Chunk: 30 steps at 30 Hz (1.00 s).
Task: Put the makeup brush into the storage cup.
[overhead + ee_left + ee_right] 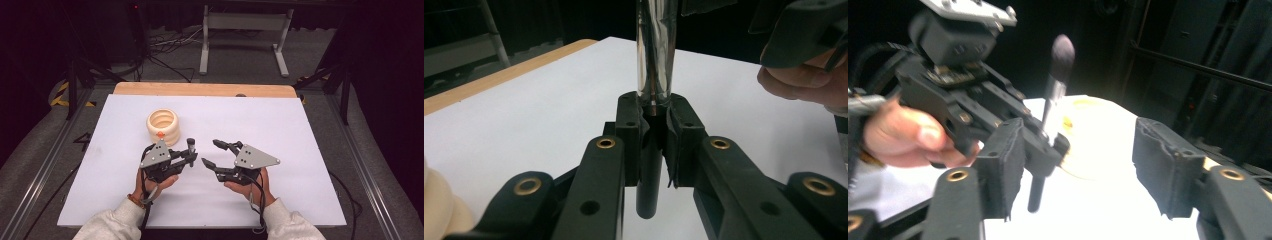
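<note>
On white table (280, 200), near front edge, both grippers sit side by side, each held in one hand.

Left gripper (189, 155): fingers (630, 132) closed tight on brush (190, 148), clamped at handle approx. where clear/silver section meets black lower section. Brush stands upright; black handle end pokes out below fingers, dark rounded bristle head up top (seen in right gripper view (1062, 51)). Handle end appears clear of table surface, not touching – can't confirm from high view. Left hand (160, 182) wraps gripper body from below; light sleeve at wrist.

Right gripper (211, 153): fingers (1168, 165) spread wide, nothing between them. Pts toward left gripper & brush; near finger tip sits just beside brush, w/ gap, no contact visible. Right hand (247, 186) under gripper body.

Cream ribbed holder (162, 125): round, stacked-ring shape, open top, standing on table just behind left gripper, toward far-left of centre. Small orange item (160, 134) at its front lower rim – too small to ID. Brush is outside holder, to its right & nearer the person.

Wooden strip (205, 89) shows along table's far edge. Floor beyond: cables, a metal frame.
</note>
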Each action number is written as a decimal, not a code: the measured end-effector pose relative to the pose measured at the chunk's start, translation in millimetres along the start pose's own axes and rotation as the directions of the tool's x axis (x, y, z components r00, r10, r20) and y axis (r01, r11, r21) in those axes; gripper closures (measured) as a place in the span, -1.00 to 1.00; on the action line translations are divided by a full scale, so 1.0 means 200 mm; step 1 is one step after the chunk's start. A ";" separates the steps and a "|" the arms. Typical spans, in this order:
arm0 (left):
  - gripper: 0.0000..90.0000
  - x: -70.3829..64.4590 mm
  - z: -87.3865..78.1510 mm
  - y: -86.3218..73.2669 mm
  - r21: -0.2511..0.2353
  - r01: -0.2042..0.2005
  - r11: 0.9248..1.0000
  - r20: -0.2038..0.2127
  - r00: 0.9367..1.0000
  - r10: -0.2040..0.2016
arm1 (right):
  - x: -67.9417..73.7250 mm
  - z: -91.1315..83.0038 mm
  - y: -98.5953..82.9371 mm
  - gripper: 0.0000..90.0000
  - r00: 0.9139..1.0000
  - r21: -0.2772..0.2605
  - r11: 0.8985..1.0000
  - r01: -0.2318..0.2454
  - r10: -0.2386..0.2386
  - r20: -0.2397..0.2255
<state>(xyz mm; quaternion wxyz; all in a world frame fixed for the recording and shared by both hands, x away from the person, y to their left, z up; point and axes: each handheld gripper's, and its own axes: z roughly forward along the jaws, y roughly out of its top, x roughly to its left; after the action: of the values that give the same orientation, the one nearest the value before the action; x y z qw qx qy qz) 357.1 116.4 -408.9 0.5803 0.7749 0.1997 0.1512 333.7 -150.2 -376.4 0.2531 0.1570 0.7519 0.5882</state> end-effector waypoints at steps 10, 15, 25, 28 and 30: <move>0.76 0.03 -0.06 0.02 -0.013 -0.009 1.000 -0.025 1.000 0.009 | -0.04 -0.08 -0.03 -0.55 0.997 0.038 0.999 0.006 -0.009 0.081; 0.76 0.04 -0.09 0.03 -0.023 -0.010 1.000 -0.035 0.999 0.009 | -0.06 -0.12 -0.05 -0.68 0.993 0.046 0.999 0.000 -0.005 0.117; 0.76 0.07 -0.14 0.06 -0.044 -0.016 0.999 -0.063 0.998 0.013 | -0.08 -0.20 -0.11 -0.73 0.984 0.083 0.996 0.023 -0.037 0.175; 0.76 0.08 -0.14 0.07 -0.048 -0.019 0.999 -0.067 0.998 0.015 | -0.09 -0.23 -0.13 -0.73 0.980 0.097 0.995 0.035 -0.053 0.190; 0.76 0.08 -0.14 0.07 -0.054 -0.020 0.998 -0.071 0.997 0.016 | -0.09 -0.25 -0.14 -0.73 0.978 0.103 0.994 0.033 -0.053 0.200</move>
<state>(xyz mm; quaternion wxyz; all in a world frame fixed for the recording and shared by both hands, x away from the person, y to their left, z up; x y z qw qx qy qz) 359.2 144.3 -387.3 0.5927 0.7546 0.2087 0.1890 322.3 -207.9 -390.8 0.3329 0.2122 0.7536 0.5255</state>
